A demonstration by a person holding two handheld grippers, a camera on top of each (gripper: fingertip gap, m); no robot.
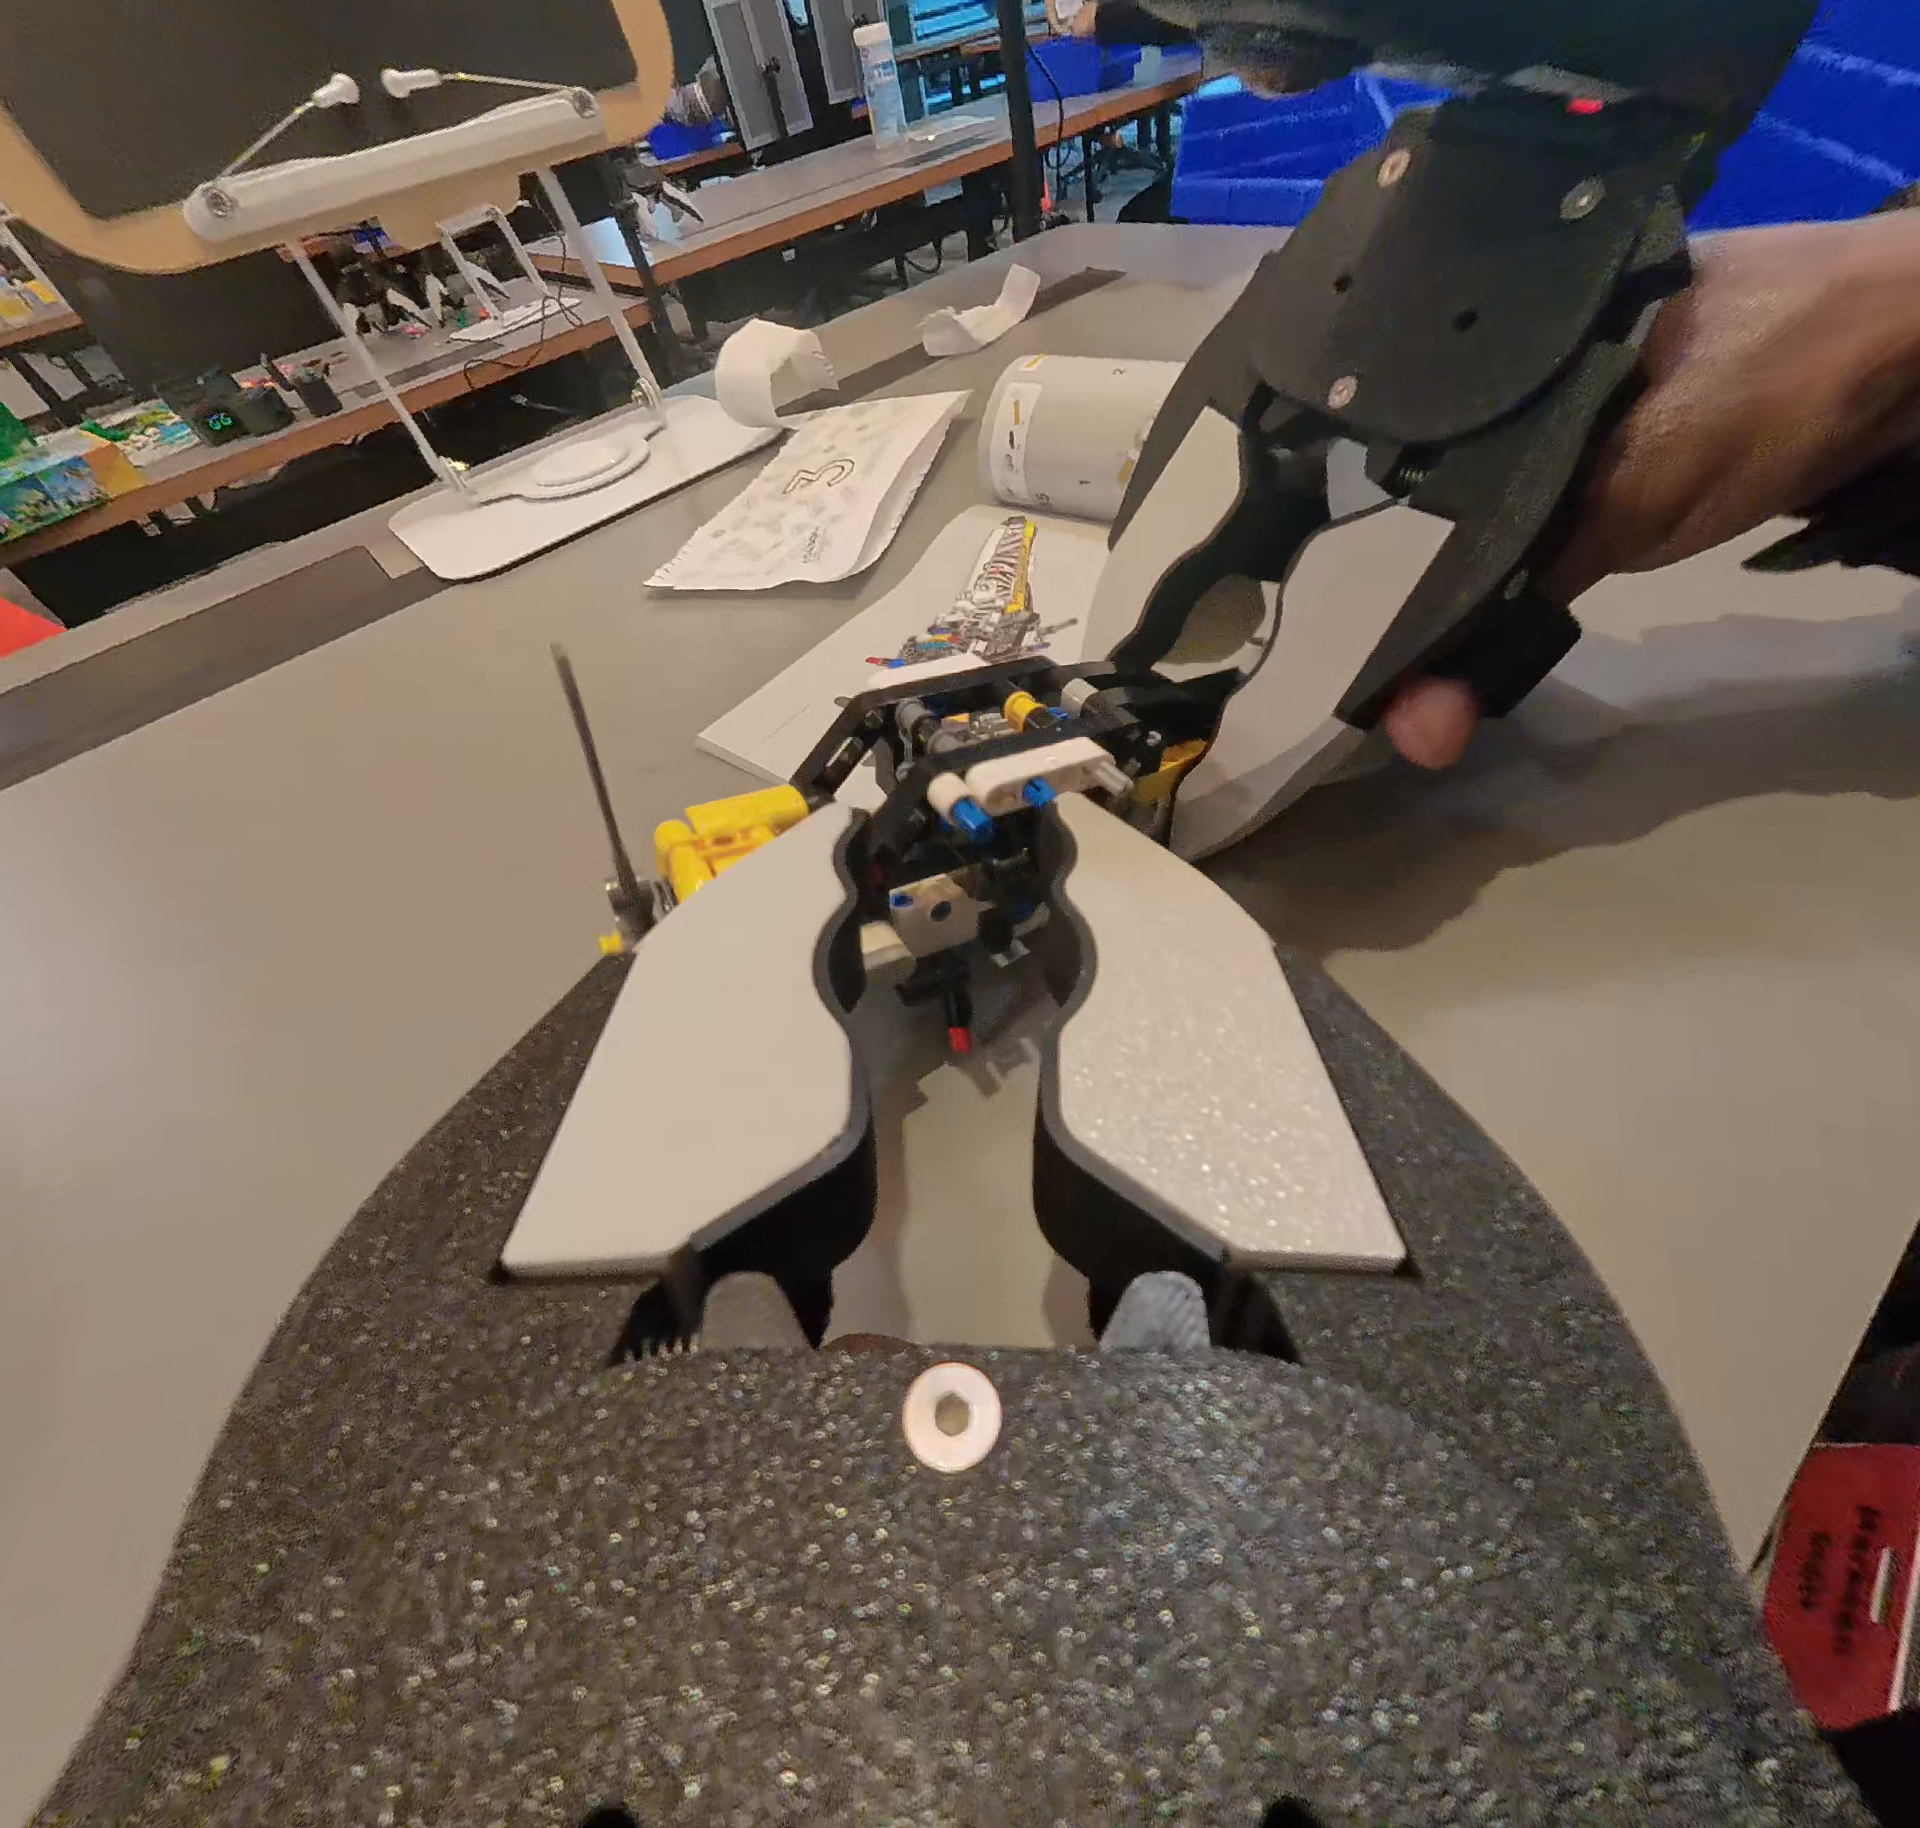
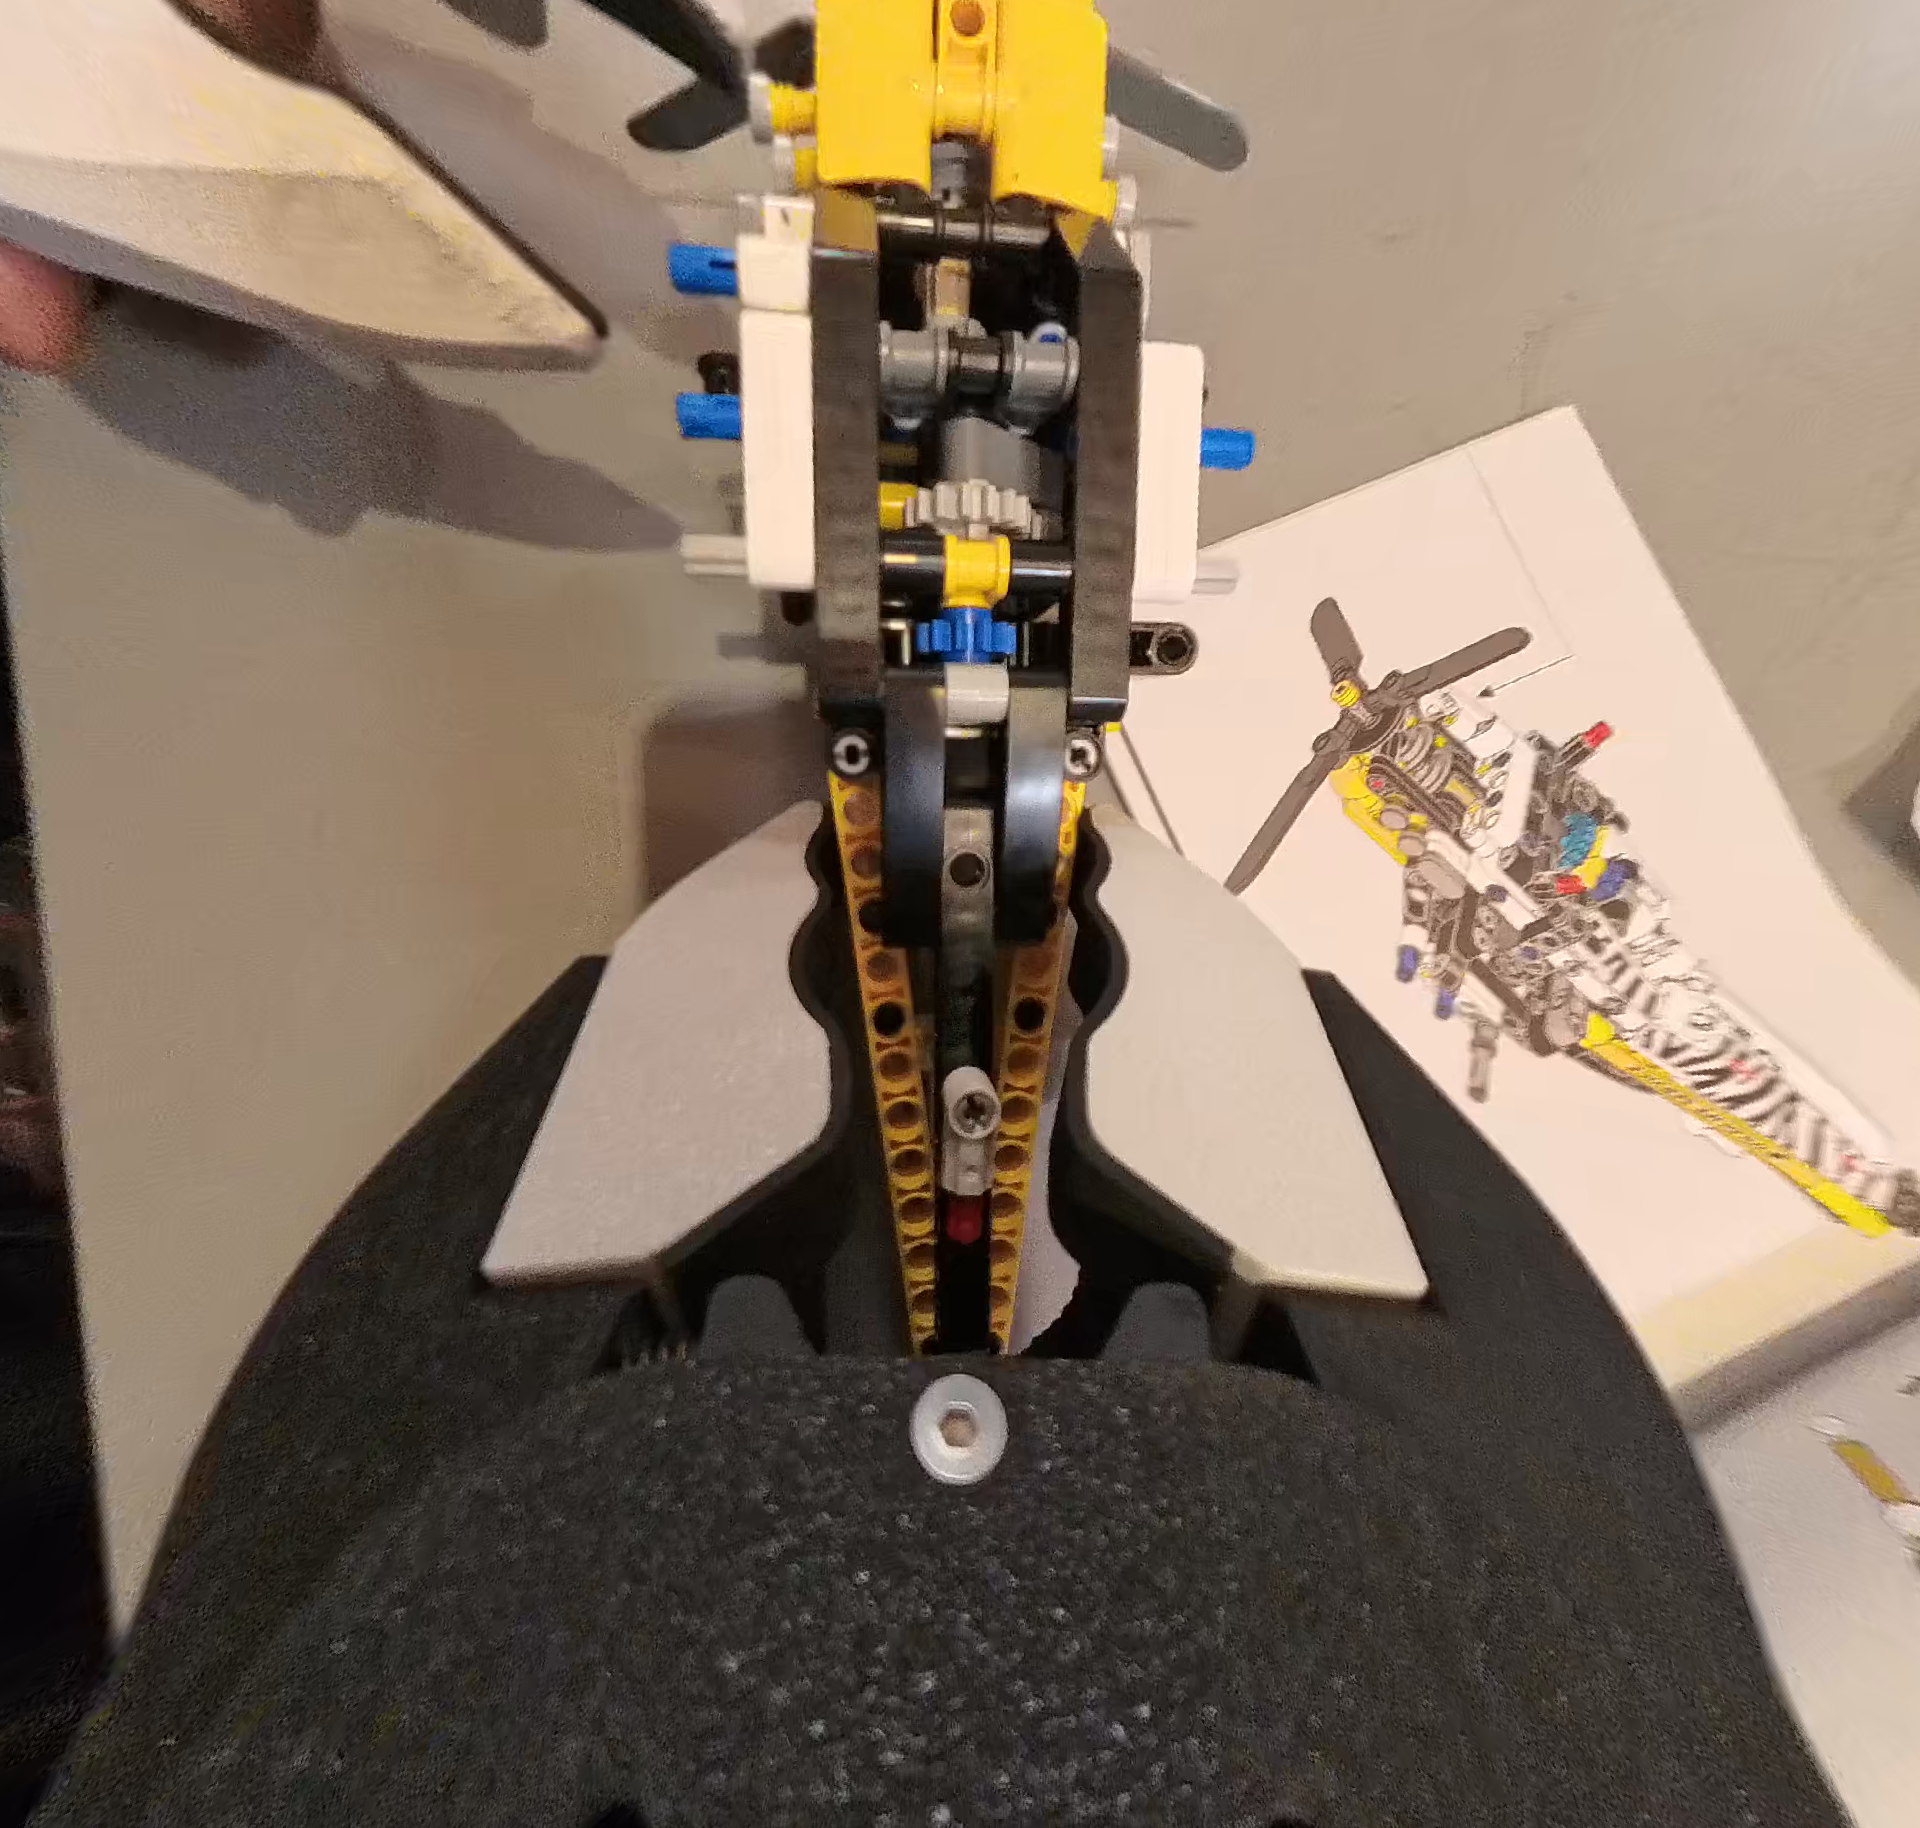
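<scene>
At the centre of both views, a brick model (image 2: 966, 552) is held over the grey surface (image 1: 260, 947), above an open booklet (image 2: 1455, 635). The right gripper (image 2: 961, 843) has its jaws partly open and pressed on the model's yellow tail beams. The left gripper (image 1: 961, 843) comes from the side, its jaws narrowly open around the model's black middle; whether they press I cannot tell.

Even, soft indoor light, mild shadows on the table (image 1: 312, 947), fisheye-bent edges, slight motion blur.
</scene>
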